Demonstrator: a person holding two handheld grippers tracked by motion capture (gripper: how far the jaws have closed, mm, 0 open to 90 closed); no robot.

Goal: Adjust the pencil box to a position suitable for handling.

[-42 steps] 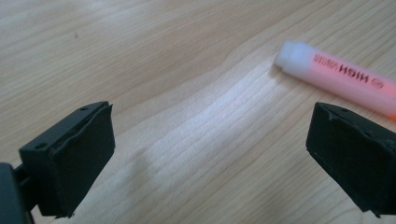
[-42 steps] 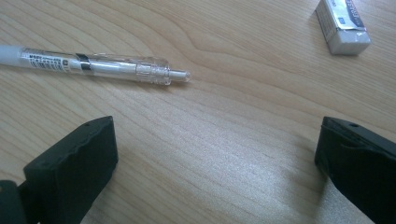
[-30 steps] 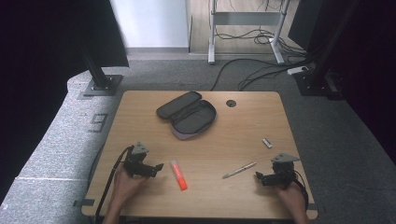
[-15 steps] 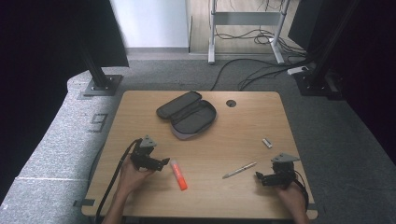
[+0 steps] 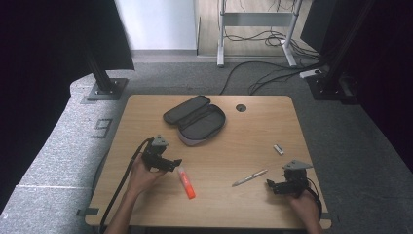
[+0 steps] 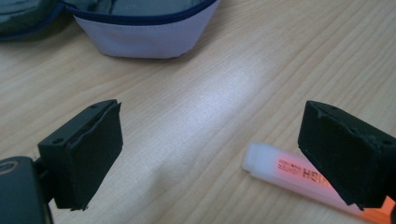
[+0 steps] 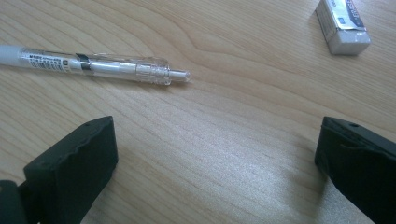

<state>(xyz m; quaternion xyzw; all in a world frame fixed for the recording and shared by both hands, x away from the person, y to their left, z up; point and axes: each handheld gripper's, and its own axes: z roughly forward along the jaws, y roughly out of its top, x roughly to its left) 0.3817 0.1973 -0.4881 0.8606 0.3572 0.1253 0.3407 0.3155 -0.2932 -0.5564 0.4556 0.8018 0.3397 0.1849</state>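
High view: wooden surface (image 5: 146, 117) carrying an open dark pencil case (image 5: 197, 119), an orange highlighter (image 5: 185, 182), a pen (image 5: 250, 177) and a small eraser (image 5: 278, 149); left gripper (image 5: 174, 164) held just beside the highlighter's pale cap end, right gripper (image 5: 271, 185) near the pen's nearer end, both low over the wood. Left gripper view: 2 black jaws spread wide with nothing between them, highlighter (image 6: 299, 175) lying at an angle, partly tucked under the right-hand jaw (cap end poking into the gap), pencil case (image 6: 140, 28) well ahead. Right gripper view: jaws likewise wide apart and empty, pen (image 7: 93, 65) lying crosswise beyond them, eraser (image 7: 343, 25) off toward the far corner. Likely trouble: off-centre closing on the highlighter, 1 jaw landing on top of the barrel instead of beside it, so a pinch at the cap alone, followed by rolling or skidding away across the smooth wood.
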